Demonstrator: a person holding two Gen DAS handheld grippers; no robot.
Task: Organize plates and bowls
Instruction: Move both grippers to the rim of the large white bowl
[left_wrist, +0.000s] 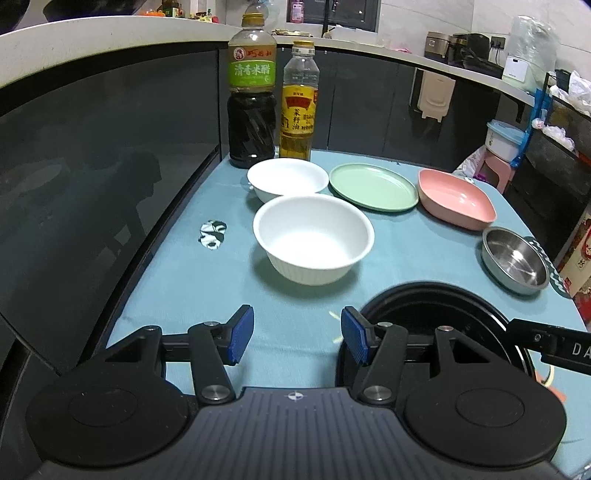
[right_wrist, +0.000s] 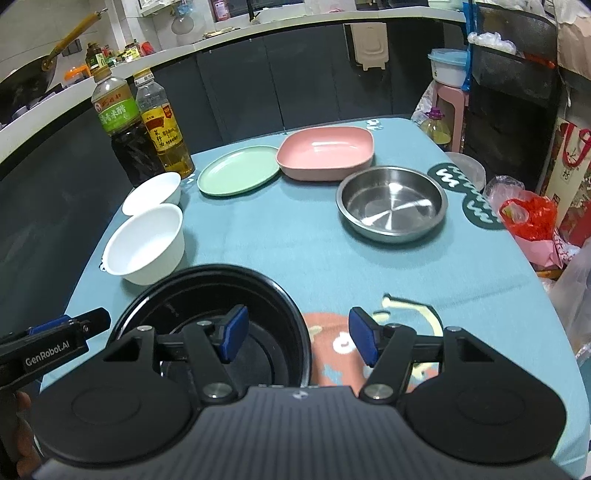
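A black bowl (right_wrist: 207, 291) stands at the near edge of the blue tablecloth (right_wrist: 295, 240). My right gripper (right_wrist: 299, 336) is open, straddling the bowl's right rim without touching it: the left pad is over the inside, the right pad outside. My left gripper (left_wrist: 298, 334) is open and empty, just left of the black bowl (left_wrist: 424, 299). Beyond lie a large white bowl (left_wrist: 314, 240), a small white bowl (left_wrist: 288, 179), a green plate (left_wrist: 373, 186), a pink square dish (left_wrist: 456, 199) and a steel bowl (left_wrist: 515, 260). All of them rest apart from each other.
A dark vinegar bottle (left_wrist: 252, 99) and an oil bottle (left_wrist: 300, 107) stand at the table's far left corner. A dark cabinet front runs along the left. Off the right edge are a red bag (right_wrist: 528, 218) and a pink stool (right_wrist: 448, 99).
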